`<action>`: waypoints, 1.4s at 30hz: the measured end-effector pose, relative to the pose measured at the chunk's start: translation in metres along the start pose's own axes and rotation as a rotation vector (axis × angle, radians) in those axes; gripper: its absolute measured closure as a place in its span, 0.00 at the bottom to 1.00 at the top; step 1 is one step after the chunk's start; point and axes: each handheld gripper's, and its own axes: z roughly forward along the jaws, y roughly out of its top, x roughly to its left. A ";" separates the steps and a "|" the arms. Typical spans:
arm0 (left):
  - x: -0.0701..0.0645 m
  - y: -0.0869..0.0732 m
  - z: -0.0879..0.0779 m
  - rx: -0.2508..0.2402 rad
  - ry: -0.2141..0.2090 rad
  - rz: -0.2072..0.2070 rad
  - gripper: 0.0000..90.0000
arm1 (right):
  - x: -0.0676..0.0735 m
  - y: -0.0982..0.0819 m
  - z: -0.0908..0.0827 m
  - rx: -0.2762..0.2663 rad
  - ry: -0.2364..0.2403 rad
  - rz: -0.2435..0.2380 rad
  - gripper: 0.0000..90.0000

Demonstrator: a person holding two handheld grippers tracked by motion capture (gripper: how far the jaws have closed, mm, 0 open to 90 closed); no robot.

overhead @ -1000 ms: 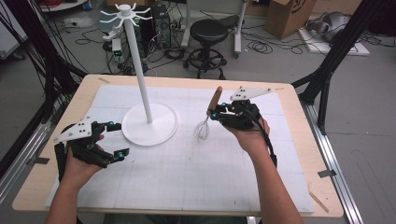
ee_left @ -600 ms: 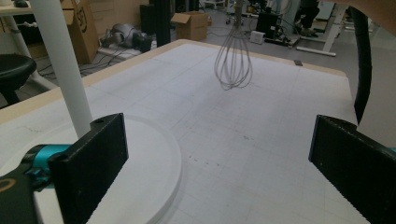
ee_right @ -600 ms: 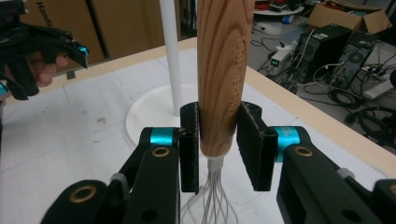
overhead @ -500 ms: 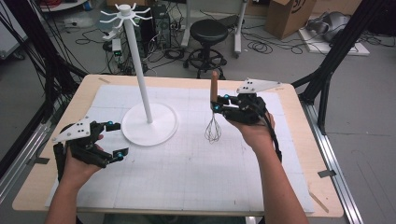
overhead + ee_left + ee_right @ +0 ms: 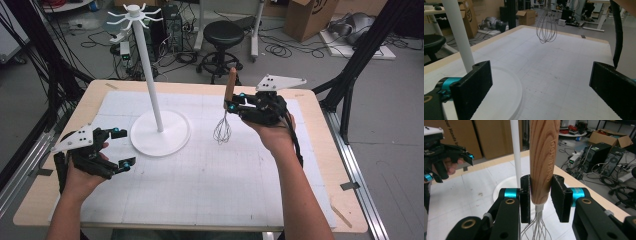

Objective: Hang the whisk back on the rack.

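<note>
Whisk [image 5: 223,127] lifted off table | right tool [image 5: 231,106] clamps its handle | left tool [image 5: 121,148] wide

The whisk [image 5: 543,162] has a handle of pale varnished wood, smooth with a clear brown grain and letters pressed into it, and its loops [image 5: 222,132] are thin bright steel wire with a slight shine. The right gripper [image 5: 540,200] has black matt plastic jaws with finely ribbed pad faces, glossy turquoise metal collars and brass-coloured rivets. The left gripper [image 5: 111,148] looks the same, under a flat grey matt plate. The stand [image 5: 159,125] is smooth white plastic or painted metal with a soft sheen. The table [image 5: 320,150] is pale raw-looking wood under a white matt gridded sheet.
</note>
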 end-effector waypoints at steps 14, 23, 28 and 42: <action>-0.002 0.003 -0.002 0.001 -0.003 0.008 0.06 | -0.011 0.045 0.024 0.026 0.033 -0.034 0.79; -0.002 0.003 -0.003 -0.002 -0.006 0.009 0.06 | -0.008 0.087 0.048 0.078 0.077 -0.118 0.79; -0.003 0.004 -0.003 -0.003 -0.007 0.013 0.06 | -0.007 0.107 0.061 0.110 0.092 -0.166 0.79; -0.001 0.005 -0.010 -0.025 0.002 0.008 0.06 | -0.005 0.137 0.090 0.168 0.076 -0.163 0.79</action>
